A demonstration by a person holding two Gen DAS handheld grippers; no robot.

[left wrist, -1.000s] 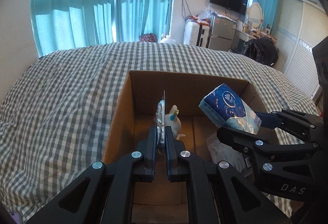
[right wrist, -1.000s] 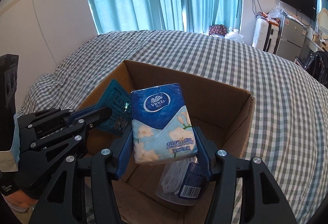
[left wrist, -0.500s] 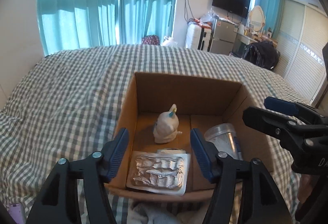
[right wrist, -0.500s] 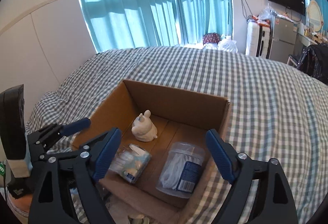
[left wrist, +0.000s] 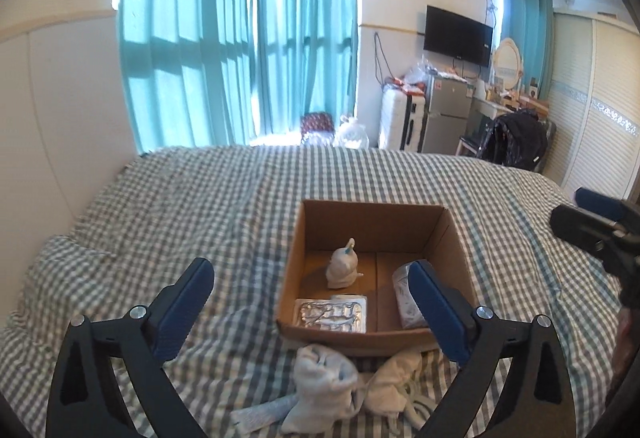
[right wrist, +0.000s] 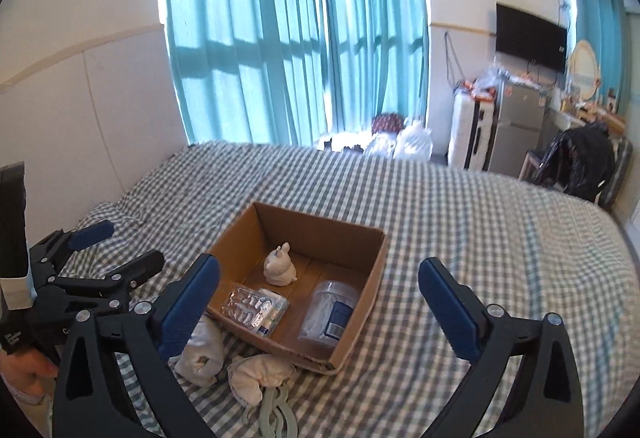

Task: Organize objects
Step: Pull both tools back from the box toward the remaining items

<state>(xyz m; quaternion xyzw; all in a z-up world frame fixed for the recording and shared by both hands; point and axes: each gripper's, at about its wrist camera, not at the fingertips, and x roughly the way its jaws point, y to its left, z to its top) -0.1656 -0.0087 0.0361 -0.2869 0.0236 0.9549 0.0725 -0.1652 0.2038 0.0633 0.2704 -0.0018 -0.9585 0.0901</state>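
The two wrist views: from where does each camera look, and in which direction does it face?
Left wrist: sits on the left gripper, above the bed, facing box and curtains; its open jaws show, right gripper at the right edge.
Right wrist: sits on the right gripper, facing likewise; its open jaws show, left gripper at the left.
Shared: box, rabbit figure, foil pack, socks.

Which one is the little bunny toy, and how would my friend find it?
Look at the checked bed and find the open cardboard box on it. Inside, near the far wall, stands the bunny figurine. It is the only upright, cream-white thing with ears; the silver blister pack and clear plastic jar beside it lie flat.
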